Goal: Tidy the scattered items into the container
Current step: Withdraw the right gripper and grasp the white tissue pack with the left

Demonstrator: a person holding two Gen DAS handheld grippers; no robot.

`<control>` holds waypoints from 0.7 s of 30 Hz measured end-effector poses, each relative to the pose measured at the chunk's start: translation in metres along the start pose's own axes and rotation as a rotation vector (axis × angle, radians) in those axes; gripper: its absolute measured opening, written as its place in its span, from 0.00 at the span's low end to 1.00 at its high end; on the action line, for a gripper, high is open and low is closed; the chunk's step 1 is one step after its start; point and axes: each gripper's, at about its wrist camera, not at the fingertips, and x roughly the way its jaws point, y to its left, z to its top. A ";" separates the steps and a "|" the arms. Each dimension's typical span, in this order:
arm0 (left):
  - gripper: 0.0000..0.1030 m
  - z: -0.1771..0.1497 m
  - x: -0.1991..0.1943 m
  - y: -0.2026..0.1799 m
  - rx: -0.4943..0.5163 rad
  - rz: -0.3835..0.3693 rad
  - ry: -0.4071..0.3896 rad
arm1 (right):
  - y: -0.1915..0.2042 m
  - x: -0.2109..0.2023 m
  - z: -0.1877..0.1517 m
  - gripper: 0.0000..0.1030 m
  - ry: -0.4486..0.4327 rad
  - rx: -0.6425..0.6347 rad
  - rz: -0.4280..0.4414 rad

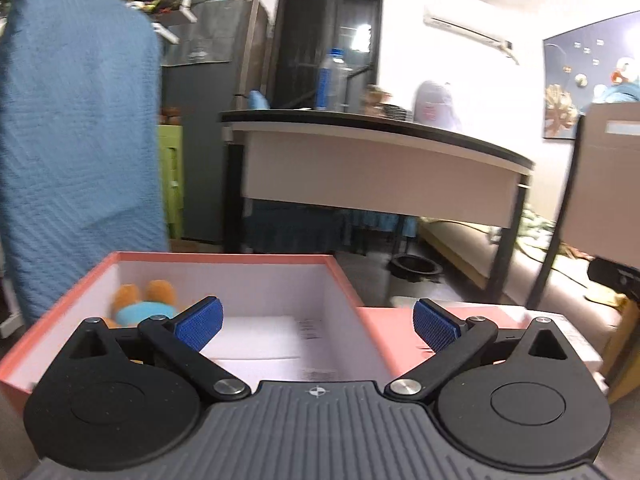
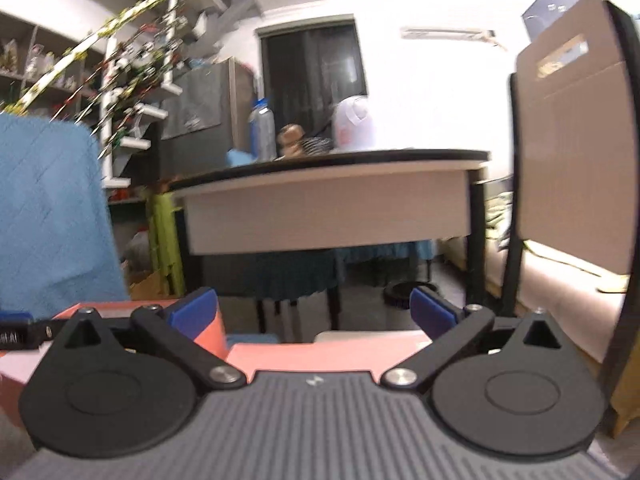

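Only the left wrist view looks down into the pink box; the right wrist view sees just its outer corner at lower left, with the flat pink lid beside it, and nothing of the inside. In the left wrist view, at the left of the frame, a soft toy, orange with a light blue body, lies in the box's far left corner, just beyond and left of the left claw's left blue pad; white printed paper covers the box floor at lower centre. The left claw is spread wide and holds nothing, hanging over the box opening, its right pad over the pink lid that lies against the box's right wall. The right claw is likewise spread and empty, its left pad over the box corner, its right pad over the lid's far edge. Behind, a blue padded cover stands at upper left; a bench bearing bottles crosses the middle; a brown chair back rises at right.
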 end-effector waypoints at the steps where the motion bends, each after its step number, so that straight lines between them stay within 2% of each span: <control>1: 0.99 -0.001 0.002 -0.010 0.003 -0.020 0.001 | -0.006 -0.002 0.001 1.00 -0.005 0.006 -0.016; 11: 0.99 -0.026 0.035 -0.123 0.053 -0.197 0.008 | -0.065 -0.019 0.008 1.00 -0.058 0.069 -0.175; 15: 0.99 -0.044 0.053 -0.163 0.092 -0.226 -0.013 | -0.087 -0.025 0.009 1.00 -0.072 0.086 -0.226; 21: 0.99 -0.067 0.082 -0.217 0.088 -0.278 -0.023 | -0.111 -0.027 0.004 1.00 -0.074 0.086 -0.272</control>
